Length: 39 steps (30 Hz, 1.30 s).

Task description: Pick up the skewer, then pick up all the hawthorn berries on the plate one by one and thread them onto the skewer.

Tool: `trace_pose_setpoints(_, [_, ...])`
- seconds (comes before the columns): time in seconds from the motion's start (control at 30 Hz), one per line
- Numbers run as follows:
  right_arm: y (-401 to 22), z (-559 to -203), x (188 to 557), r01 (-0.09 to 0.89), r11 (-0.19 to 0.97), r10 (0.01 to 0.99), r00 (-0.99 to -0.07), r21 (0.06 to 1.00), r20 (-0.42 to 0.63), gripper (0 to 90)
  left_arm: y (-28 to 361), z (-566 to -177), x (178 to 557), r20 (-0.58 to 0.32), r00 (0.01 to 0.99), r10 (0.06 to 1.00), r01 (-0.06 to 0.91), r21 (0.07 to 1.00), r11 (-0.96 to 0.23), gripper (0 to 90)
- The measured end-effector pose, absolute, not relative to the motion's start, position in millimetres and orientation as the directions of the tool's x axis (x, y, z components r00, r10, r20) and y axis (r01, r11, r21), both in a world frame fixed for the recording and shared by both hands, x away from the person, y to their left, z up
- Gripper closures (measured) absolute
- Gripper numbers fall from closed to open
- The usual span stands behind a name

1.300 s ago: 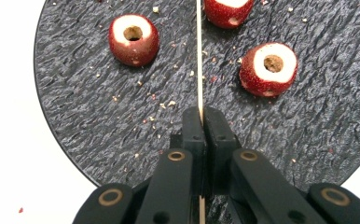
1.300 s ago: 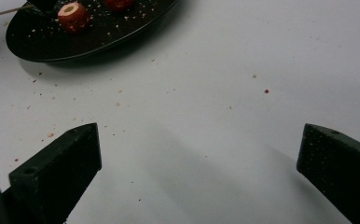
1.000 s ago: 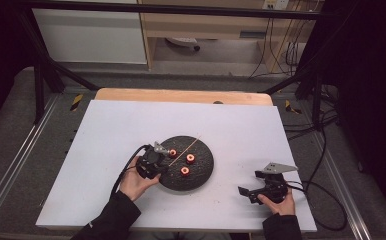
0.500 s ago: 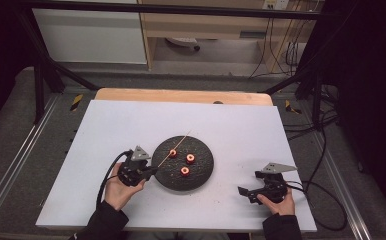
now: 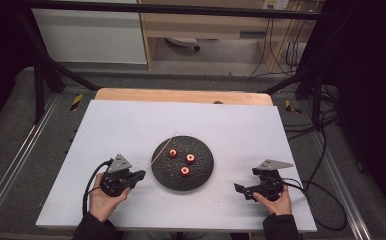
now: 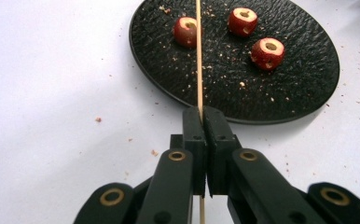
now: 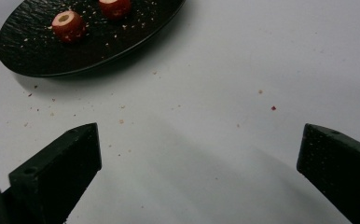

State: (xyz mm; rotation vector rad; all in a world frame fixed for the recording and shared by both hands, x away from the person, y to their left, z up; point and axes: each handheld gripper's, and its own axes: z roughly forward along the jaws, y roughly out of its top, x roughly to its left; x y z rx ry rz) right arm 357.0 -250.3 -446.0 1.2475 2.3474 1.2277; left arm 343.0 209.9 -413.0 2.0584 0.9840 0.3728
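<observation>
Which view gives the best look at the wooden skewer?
The left gripper view: the wooden skewer runs straight up from the shut jaws of the left gripper, over the black plate. In the high view it is a thin pale line at the plate's left edge.

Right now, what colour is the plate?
Black, with a rough texture; the plate shows best in the left gripper view.
</observation>
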Motion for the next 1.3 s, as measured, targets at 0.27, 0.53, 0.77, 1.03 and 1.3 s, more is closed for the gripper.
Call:
trace_pose_setpoints(0.27, [-227.6, -437.7, 360.9, 0.579, 0.322, 0.755, -0.634, 0.749, 0.166, 0.5, 221.4, -421.5, 335.8, -0.087, 0.659, 0.747, 0.502, 0.79, -0.351, 88.0])
trace_pose_setpoints(0.53, [-206.6, -426.1, 366.2, 0.572, 0.338, 0.744, -0.649, 0.747, 0.16, 0.5, 228.8, -426.1, 330.7, -0.097, 0.663, 0.742, 0.485, 0.811, -0.328, 88.0])
trace_pose_setpoints(0.77, [-175.8, -415.7, 378.7, 0.575, 0.358, 0.728, -0.666, 0.736, 0.166, 0.5, 235.8, -427.6, 326.3, -0.103, 0.669, 0.736, 0.466, 0.83, -0.307, 88.0])
trace_pose_setpoints(1.03, [-142.7, -406.2, 390.6, 0.563, 0.398, 0.713, -0.687, 0.724, 0.142, 0.6, 239.2, -432.6, 324.3, -0.104, 0.666, 0.739, 0.464, 0.833, -0.302, 88.0])
trace_pose_setpoints(1.3, [-109.4, -392.6, 401.8, 0.56, 0.467, 0.685, -0.718, 0.685, 0.12, 6.3, 240.7, -434.1, 325.3, -0.113, 0.665, 0.738, 0.473, 0.828, -0.3, 88.1])
